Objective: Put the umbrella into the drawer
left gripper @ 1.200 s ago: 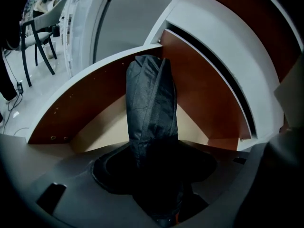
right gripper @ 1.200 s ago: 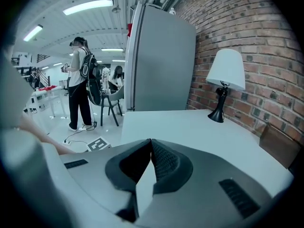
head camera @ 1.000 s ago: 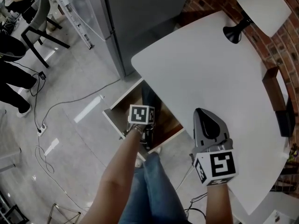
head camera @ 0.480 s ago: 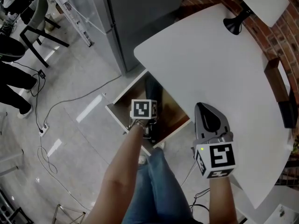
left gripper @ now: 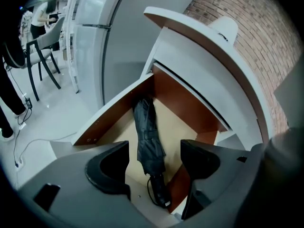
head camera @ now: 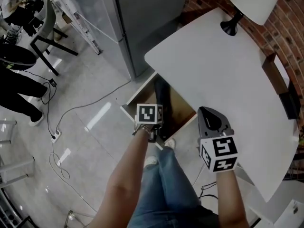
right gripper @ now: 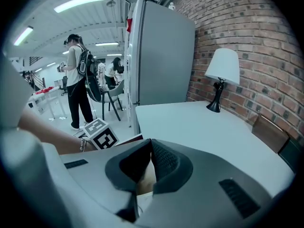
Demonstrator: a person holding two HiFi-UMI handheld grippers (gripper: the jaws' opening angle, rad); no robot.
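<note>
A folded black umbrella (left gripper: pixel 147 137) lies lengthwise in the open wooden drawer (left gripper: pixel 187 101) under the white desk, handle and strap towards me. In the head view the umbrella (head camera: pixel 161 98) is a dark strip inside the drawer (head camera: pixel 138 95). My left gripper (left gripper: pixel 153 158) hangs above the drawer's near end, its jaws opening wide; the umbrella shows far below the gap, touched by neither pad. From above, the left gripper (head camera: pixel 153 127) sits over the drawer's front edge. My right gripper (head camera: pixel 205 112) hovers at the desk's near edge, and in its own view the right gripper (right gripper: pixel 149 153) is shut on nothing.
The white desk (head camera: pixel 223 75) carries a black-footed lamp (head camera: pixel 249 1) by the brick wall. A tall grey cabinet (head camera: pixel 142 13) stands left of the desk. A cable (head camera: pixel 71 113) trails over the glossy floor. My jeans-clad legs (head camera: pixel 161 189) are just below the drawer. People stand far left.
The left gripper has lifted up and back from the drawer, leaving the umbrella lying inside. The right gripper has shifted a little along the desk's edge.
</note>
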